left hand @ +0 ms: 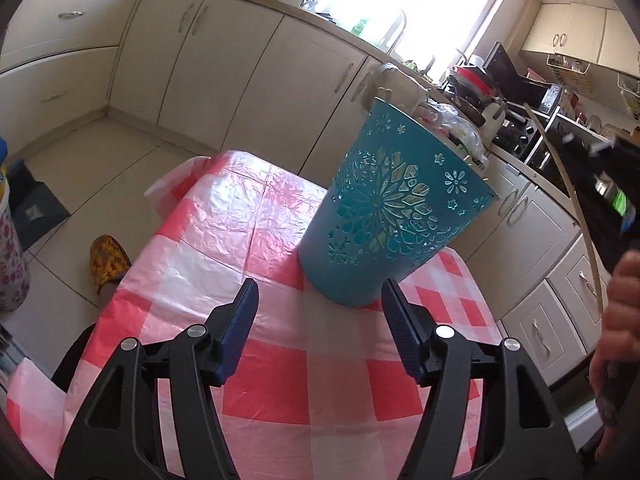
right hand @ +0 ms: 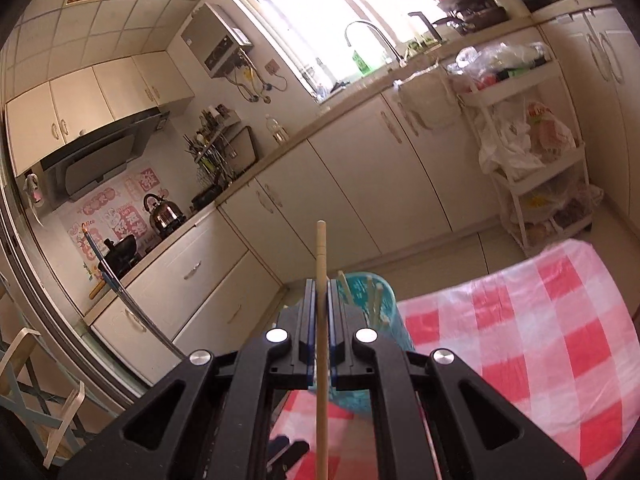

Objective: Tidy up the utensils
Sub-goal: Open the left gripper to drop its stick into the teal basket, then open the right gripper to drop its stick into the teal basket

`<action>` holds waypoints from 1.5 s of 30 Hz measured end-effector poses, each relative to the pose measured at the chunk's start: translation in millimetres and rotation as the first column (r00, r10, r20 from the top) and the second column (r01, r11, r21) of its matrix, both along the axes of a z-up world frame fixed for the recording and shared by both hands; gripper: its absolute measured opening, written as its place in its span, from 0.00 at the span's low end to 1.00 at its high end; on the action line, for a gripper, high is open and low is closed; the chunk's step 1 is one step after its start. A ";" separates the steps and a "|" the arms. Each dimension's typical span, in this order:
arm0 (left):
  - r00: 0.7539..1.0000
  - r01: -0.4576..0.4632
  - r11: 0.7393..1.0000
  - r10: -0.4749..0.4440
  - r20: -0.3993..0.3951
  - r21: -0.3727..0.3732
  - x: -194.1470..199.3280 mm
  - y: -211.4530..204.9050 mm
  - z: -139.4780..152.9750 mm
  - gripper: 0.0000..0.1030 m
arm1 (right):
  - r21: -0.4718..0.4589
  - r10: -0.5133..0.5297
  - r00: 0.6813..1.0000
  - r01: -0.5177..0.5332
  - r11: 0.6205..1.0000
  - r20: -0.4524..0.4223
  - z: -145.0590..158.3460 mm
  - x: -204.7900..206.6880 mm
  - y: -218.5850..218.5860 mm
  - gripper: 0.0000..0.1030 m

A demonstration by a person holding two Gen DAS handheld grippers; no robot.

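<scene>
A teal cut-out utensil holder [left hand: 392,208] stands on the red-and-white checked tablecloth [left hand: 248,216]. My left gripper [left hand: 318,296] is open and empty, just in front of the holder's base. My right gripper [right hand: 320,292] is shut on a wooden chopstick [right hand: 321,252], which sticks up between the pads. It hovers above the teal holder [right hand: 384,308], where several chopsticks [right hand: 376,300] stand inside. In the left wrist view the right gripper [left hand: 596,184] shows at the far right with the held chopstick [left hand: 568,196] curving past it.
Cream kitchen cabinets [left hand: 240,80] and a counter with a sink run behind the table. A white trolley [right hand: 532,148] with bags stands by the table's far end. A yellow slipper [left hand: 107,262] lies on the floor at left. A stove with a kettle [right hand: 162,212] is far left.
</scene>
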State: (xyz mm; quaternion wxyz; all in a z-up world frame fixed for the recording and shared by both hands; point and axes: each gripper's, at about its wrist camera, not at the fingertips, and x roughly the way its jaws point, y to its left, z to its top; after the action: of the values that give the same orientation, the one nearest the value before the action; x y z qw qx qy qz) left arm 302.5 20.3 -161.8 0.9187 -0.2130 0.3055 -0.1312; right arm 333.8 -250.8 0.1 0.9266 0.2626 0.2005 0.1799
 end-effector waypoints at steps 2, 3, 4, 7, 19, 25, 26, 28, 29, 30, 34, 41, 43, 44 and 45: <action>1.000 0.003 1.000 -0.003 0.002 -0.003 1.0 -0.4 1.6 0.62 | -0.007 -0.028 0.998 0.029 1.000 0.049 12.2 15.6 5.0 0.06; 1.000 0.000 1.000 0.000 0.002 -0.006 0.7 0.9 0.3 0.64 | -0.009 -0.039 0.997 0.040 0.999 0.066 16.2 21.6 7.0 0.06; 1.000 -0.004 1.000 0.004 0.000 -0.011 0.9 1.7 0.2 0.65 | -0.010 -0.053 0.995 0.054 0.998 0.082 20.1 28.5 9.0 0.06; 1.000 -0.018 0.999 0.018 -0.002 -0.030 2.3 5.4 1.0 0.66 | -0.013 -0.092 0.989 0.094 0.995 0.114 26.1 52.7 14.9 0.06; 1.000 -0.021 0.998 0.022 0.003 -0.064 1.7 10.4 -0.1 0.67 | -0.137 -0.131 0.987 0.144 0.980 0.098 17.1 102.1 39.3 0.06; 1.000 -0.021 0.998 0.022 0.001 -0.067 2.5 10.5 -0.8 0.68 | -0.209 -0.098 0.994 0.106 0.972 0.047 3.9 103.1 50.1 0.06; 1.000 -0.022 0.997 0.022 0.000 -0.067 2.6 10.6 -1.0 0.68 | -0.221 -0.088 0.996 0.093 0.971 0.032 0.7 103.8 53.0 0.06; 1.000 -0.023 0.997 0.023 -0.002 -0.067 2.2 10.6 -1.4 0.68 | -0.244 -0.068 0.998 0.067 0.968 0.004 -3.9 106.1 57.7 0.06; 1.000 -0.023 0.997 0.023 -0.003 -0.068 2.3 10.5 -1.6 0.68 | -0.254 -0.058 0.998 0.054 0.966 -0.010 -5.9 106.7 60.0 0.06; 1.000 -0.023 0.997 0.023 -0.004 -0.069 2.5 10.8 -1.9 0.68 | -0.262 -0.051 0.998 0.044 0.964 -0.021 -8.0 106.8 62.2 0.06; 1.000 -0.029 0.997 0.029 -0.007 -0.072 2.6 11.4 -2.8 0.69 | -0.287 -0.039 0.998 0.021 0.958 -0.054 -13.1 104.9 65.3 0.14; 0.997 -0.069 0.997 0.068 -0.032 -0.030 4.1 8.5 -2.9 0.75 | -0.277 -0.065 0.996 0.046 0.960 -0.057 -9.3 75.6 50.0 0.32; 0.996 -0.085 0.996 0.085 -0.036 -0.005 3.8 6.3 -1.6 0.77 | -0.285 -0.077 0.996 0.060 0.957 -0.048 -8.2 57.9 45.2 0.38; 0.995 -0.092 0.996 0.093 -0.039 0.006 3.8 5.3 -1.0 0.77 | -0.295 -0.084 0.995 0.067 0.953 -0.046 -8.7 47.4 42.8 0.42; 0.994 -0.101 0.995 0.101 -0.039 0.018 3.7 4.4 -0.4 0.78 | -0.303 -0.088 0.995 0.070 0.951 -0.046 -9.6 38.0 40.8 0.44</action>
State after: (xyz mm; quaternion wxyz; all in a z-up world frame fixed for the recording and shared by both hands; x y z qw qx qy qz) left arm 306.2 24.7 -162.2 0.9195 -0.2234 0.3138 -0.0779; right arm 371.7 -210.0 -9.5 0.9559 0.1316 0.2419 0.1021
